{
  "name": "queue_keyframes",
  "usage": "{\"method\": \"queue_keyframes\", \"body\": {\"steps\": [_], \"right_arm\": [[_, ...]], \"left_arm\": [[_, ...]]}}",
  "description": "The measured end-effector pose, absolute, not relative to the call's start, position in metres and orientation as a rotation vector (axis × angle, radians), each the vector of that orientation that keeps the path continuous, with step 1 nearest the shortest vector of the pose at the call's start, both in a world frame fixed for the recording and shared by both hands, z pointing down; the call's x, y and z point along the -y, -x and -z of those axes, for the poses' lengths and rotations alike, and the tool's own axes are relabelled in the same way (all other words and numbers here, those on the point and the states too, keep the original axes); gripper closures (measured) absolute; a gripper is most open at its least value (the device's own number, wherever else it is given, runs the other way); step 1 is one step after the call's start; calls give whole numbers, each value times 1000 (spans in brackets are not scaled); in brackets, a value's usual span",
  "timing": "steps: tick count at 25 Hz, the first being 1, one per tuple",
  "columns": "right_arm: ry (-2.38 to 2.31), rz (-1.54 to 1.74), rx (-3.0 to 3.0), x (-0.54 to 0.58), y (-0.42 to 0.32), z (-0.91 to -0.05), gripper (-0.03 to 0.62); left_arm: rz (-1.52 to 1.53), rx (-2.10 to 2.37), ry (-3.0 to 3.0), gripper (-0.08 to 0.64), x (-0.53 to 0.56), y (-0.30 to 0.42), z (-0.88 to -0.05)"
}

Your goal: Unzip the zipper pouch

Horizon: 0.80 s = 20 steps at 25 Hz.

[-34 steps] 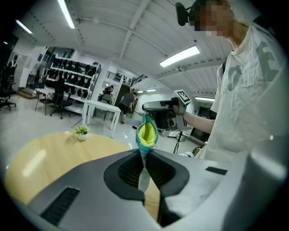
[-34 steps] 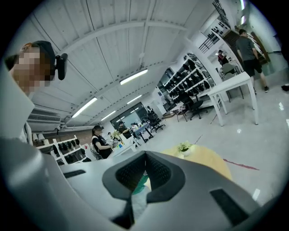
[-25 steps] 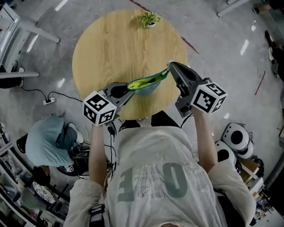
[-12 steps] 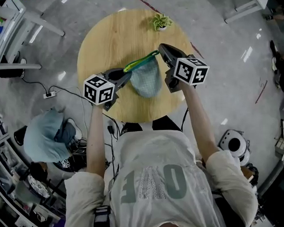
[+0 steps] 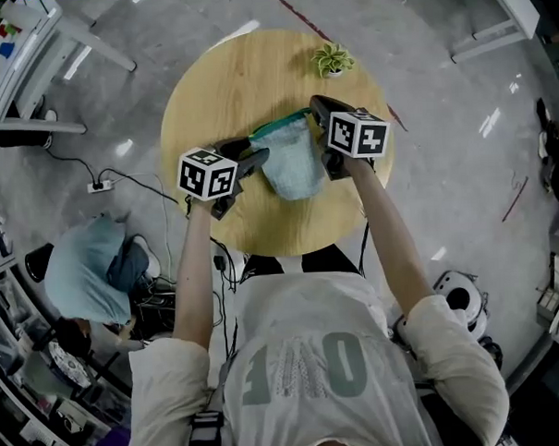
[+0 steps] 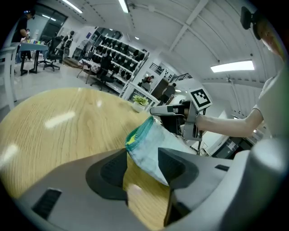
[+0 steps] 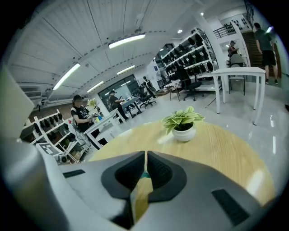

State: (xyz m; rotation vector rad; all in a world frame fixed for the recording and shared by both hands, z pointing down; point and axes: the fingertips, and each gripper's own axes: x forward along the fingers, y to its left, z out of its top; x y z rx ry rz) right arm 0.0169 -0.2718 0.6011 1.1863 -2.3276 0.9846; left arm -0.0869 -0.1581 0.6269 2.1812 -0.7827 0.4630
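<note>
In the head view, a round table of light wood (image 5: 218, 91) stands in front of the person. A pale blue fabric zipper pouch with a green zipper edge (image 5: 294, 166) is over the middle of the table, stretched between the two claws. The green edge runs along the pouch's far side. The left claw (image 5: 258, 158) is at the near left corner of the pouch. The right claw (image 5: 317, 107) is at the far right corner, where the zipper edge ends. A small potted plant with striped green leaves (image 5: 332, 58) stands near the far rim of the table, just beyond the right claw. Whether the pouch's lower part rests on the wood I cannot tell from here.

In the left gripper view, the left claw (image 6: 143, 164) is released: its jaws have just been opening and now stand apart. The corner of the pouch (image 6: 151, 144) is between them, but the pads do not press on it. The pouch rises away toward the right claw (image 6: 156, 109), which carries its far end. The potted plant (image 6: 141, 101) shows behind it, on the table (image 6: 58, 131).

In the right gripper view, the right claw (image 7: 146, 169) is clenched, with only a thin slit between the jaws. A small teal piece of the pouch (image 7: 144, 176) is pinched in that slit. Beyond the jaws the potted plant (image 7: 183, 124) stands on the table (image 7: 226, 153).
</note>
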Motion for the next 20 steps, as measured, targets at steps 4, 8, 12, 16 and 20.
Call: {"method": "queue_keyframes", "body": {"steps": [4,8,12,16,20], "right_arm": [[-1205,-1041,2332,270,-14,-600,406],[-1196,-993,2381,272,-9,-582,394],[-1246,-858,2449,282,-14,-540,394],[-1314,-589,2523,292,-14,-470,394],[-1411,-288,2611,282,-18,-380,395]], "left_arm": [[-461,852,-2172,309,163,94,-627],[-421,939,-2197,285,173,105,-612],[-380,1027,-2288,285,192,111,-569],[-270,1206,-2435,285,222,123,-484],[-74,1567,-2551,288,234,143,-369]]}}
